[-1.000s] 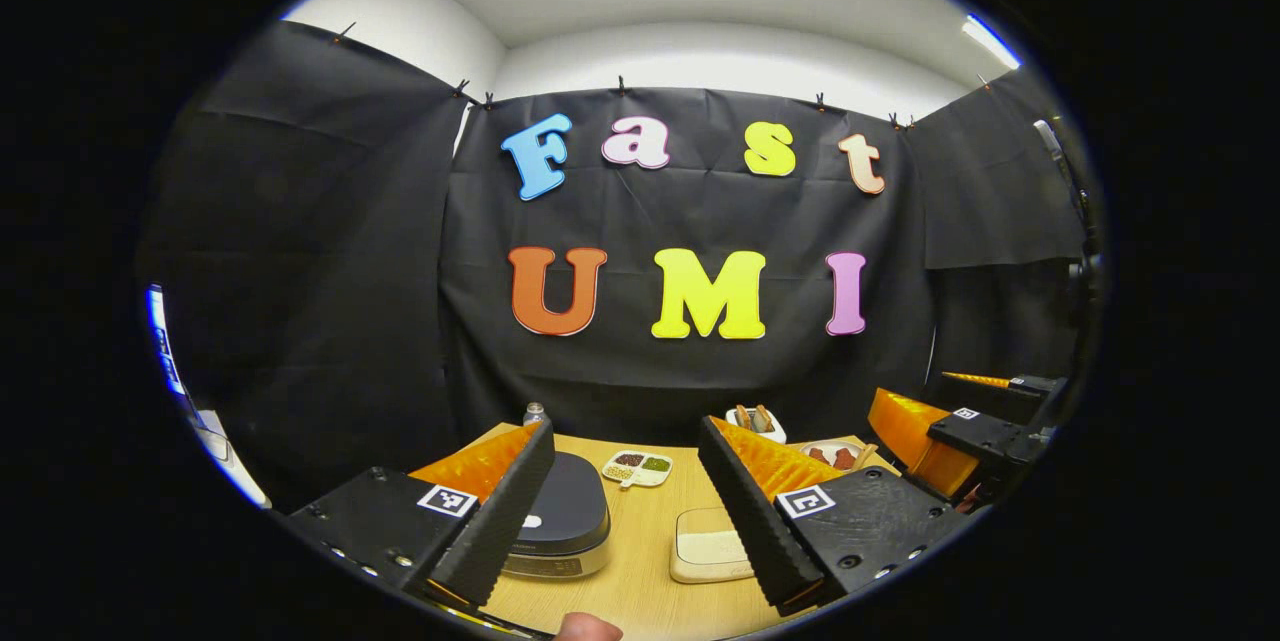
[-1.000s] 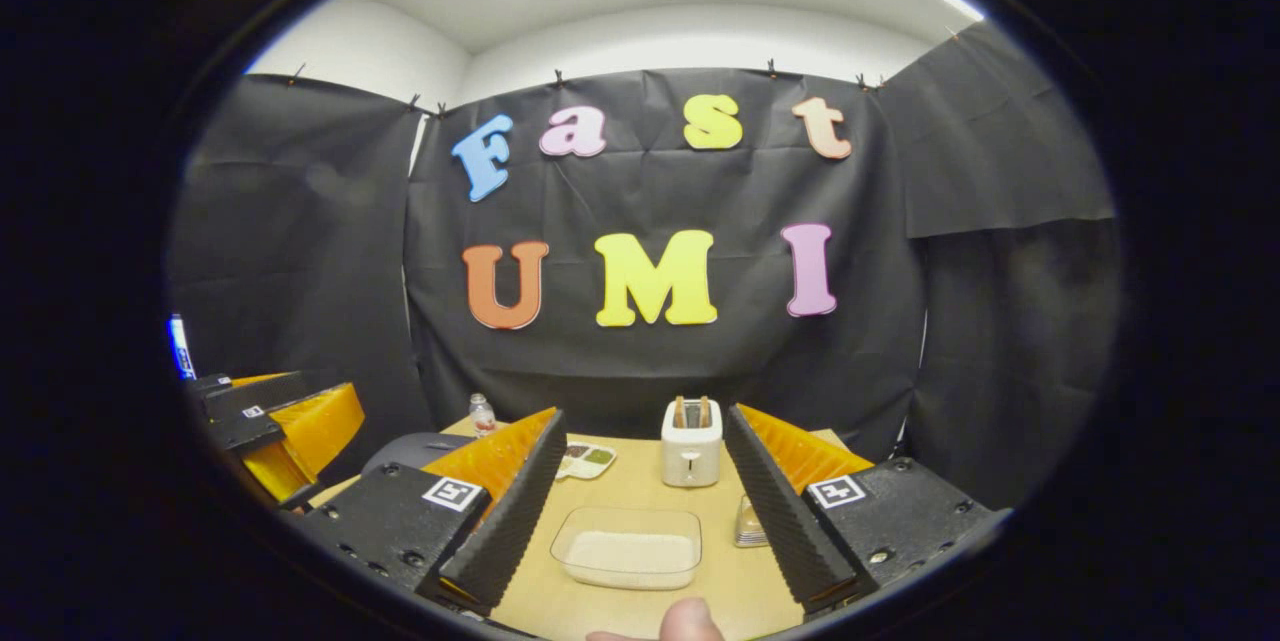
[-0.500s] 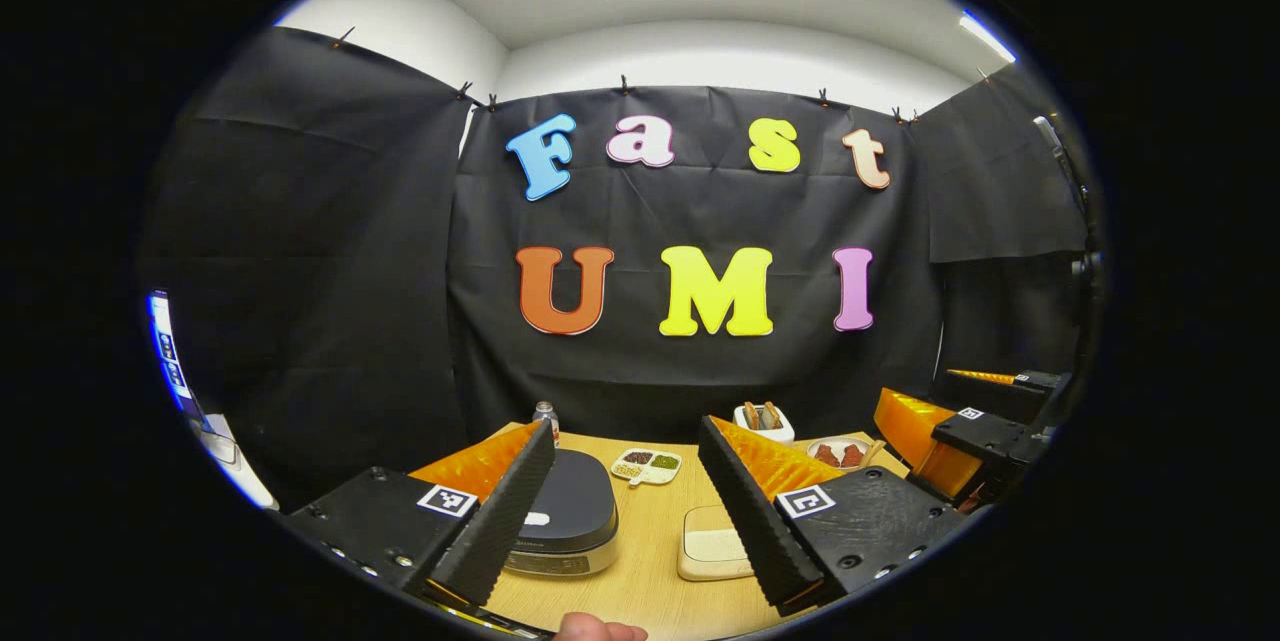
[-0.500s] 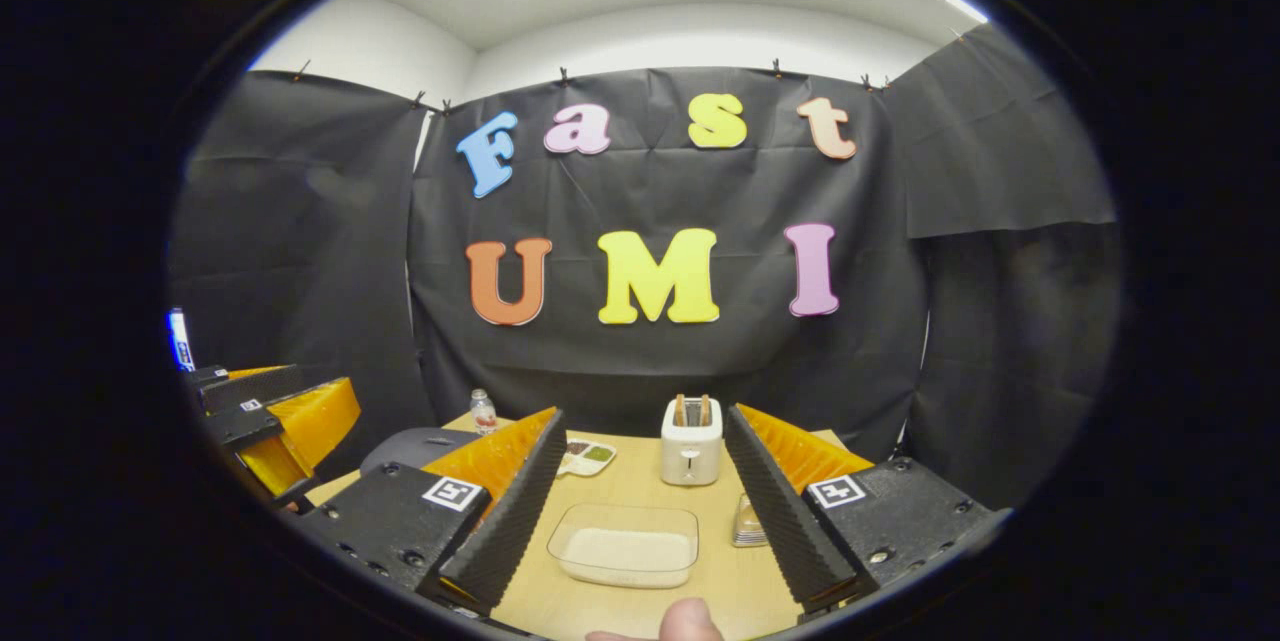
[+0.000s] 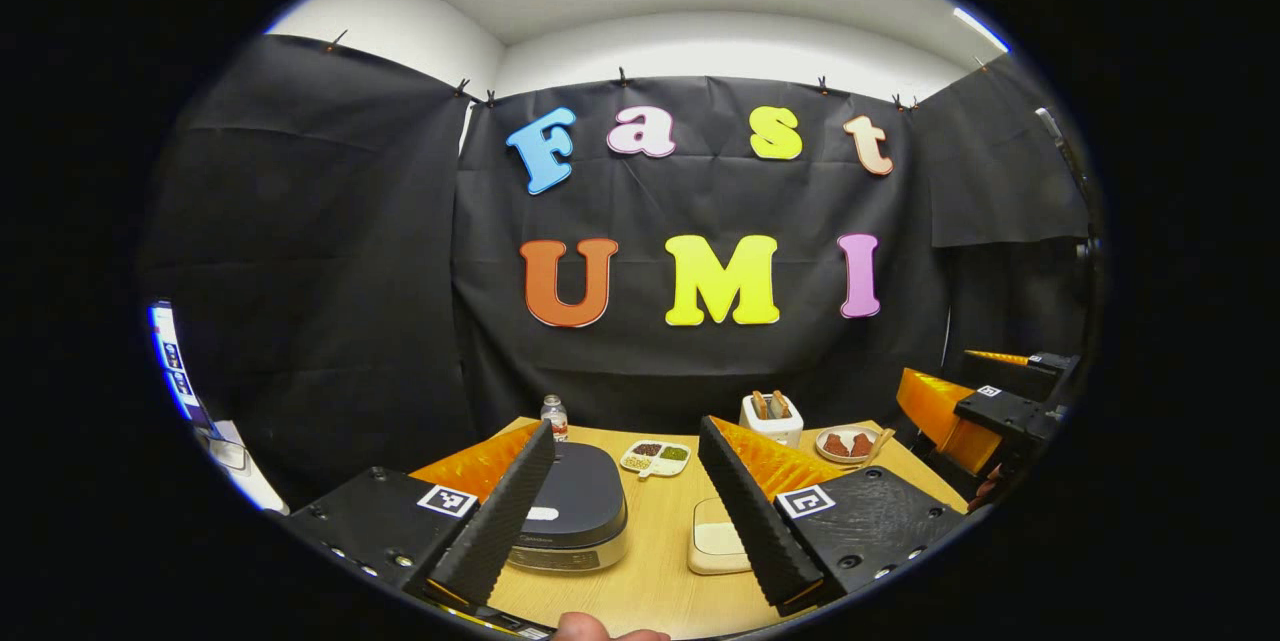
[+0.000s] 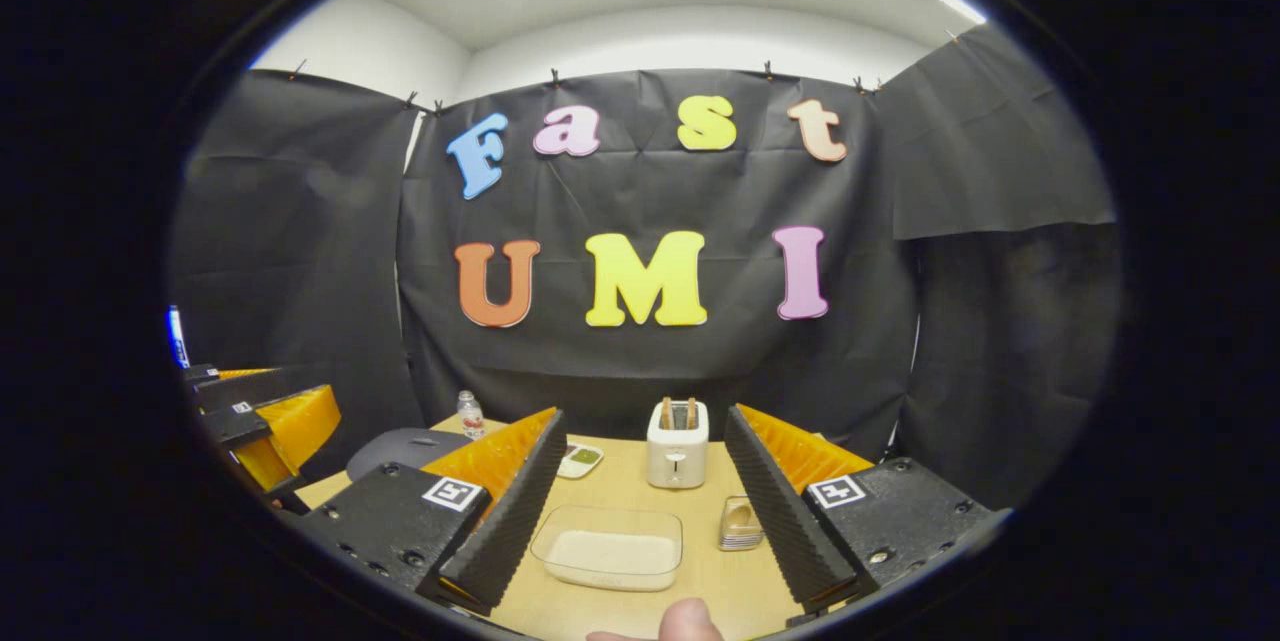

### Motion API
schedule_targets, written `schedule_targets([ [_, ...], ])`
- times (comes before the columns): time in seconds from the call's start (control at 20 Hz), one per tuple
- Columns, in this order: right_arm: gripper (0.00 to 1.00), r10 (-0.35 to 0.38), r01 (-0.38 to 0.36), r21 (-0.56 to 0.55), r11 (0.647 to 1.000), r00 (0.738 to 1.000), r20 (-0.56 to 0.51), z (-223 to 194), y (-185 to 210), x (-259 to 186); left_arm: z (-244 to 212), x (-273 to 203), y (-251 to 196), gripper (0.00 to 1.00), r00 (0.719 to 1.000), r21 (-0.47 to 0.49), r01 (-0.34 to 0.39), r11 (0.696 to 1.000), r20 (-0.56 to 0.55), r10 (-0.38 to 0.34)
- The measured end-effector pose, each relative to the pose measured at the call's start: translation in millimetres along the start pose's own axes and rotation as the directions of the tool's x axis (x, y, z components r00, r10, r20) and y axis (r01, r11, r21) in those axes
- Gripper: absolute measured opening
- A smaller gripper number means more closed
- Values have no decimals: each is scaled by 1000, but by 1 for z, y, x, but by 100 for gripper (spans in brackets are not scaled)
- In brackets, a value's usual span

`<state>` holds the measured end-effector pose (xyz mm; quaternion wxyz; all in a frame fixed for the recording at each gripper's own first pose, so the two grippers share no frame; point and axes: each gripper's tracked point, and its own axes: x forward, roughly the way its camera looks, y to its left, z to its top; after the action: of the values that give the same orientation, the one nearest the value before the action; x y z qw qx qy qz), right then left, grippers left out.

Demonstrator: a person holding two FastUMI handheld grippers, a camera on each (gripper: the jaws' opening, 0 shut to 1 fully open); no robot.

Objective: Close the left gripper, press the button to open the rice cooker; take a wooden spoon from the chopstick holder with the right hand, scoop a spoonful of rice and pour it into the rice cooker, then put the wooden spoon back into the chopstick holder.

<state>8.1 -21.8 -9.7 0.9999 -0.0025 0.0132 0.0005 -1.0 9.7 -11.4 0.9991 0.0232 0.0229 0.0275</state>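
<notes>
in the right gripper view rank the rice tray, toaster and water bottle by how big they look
1. Rice tray, the widest, though it lies nearest the camera, so nearness inflates it.
2. Toaster, farther back on the table.
3. Water bottle, smallest, at the far left edge of the table, so distance shrinks it.

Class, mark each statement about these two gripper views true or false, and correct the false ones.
1. The rice cooker has its lid shut. True.
2. The left gripper is shut. False: its jaws stand wide apart.
3. The clear container holds white rice. True.
4. The toaster has empty slots. False: bread sticks up from the slots.
5. The right gripper holds a spoon. False: it is open, with nothing in it.
</notes>
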Motion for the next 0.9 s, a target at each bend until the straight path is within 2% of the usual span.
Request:
schedule_targets([
  [0.15, 100, -4, 3, -13, 1000, 1000, -15, -6, -9, 10, -12, 6, 9, 94, 999, -15, -19, 1000, -50, 18],
  [0.25, 100, -13, 13, -13, 1000, 1000, -24, -8, -18, 18, -24, 11, 21, 94, 994, 12, -45, 999, -94, 46],
  [0.45, 100, -29, 29, 1, 1000, 999, -35, -13, -31, 37, -64, 24, 38, 94, 970, 54, -55, 997, -233, 67],
  [0.6, 100, -34, 35, 14, 999, 999, -34, -13, -39, 52, -93, 41, 54, 93, 928, 43, -61, 997, -364, 73],
  [0.8, 100, -61, 62, 39, 997, 997, -41, -16, -59, 69, -116, 63, 74, 81, 869, 2, -60, 998, -492, 53],
  [0.9, 100, -86, 88, 39, 995, 995, -47, -20, -71, 75, -125, 72, 82, 70, 842, -37, -58, 998, -539, 30],
])
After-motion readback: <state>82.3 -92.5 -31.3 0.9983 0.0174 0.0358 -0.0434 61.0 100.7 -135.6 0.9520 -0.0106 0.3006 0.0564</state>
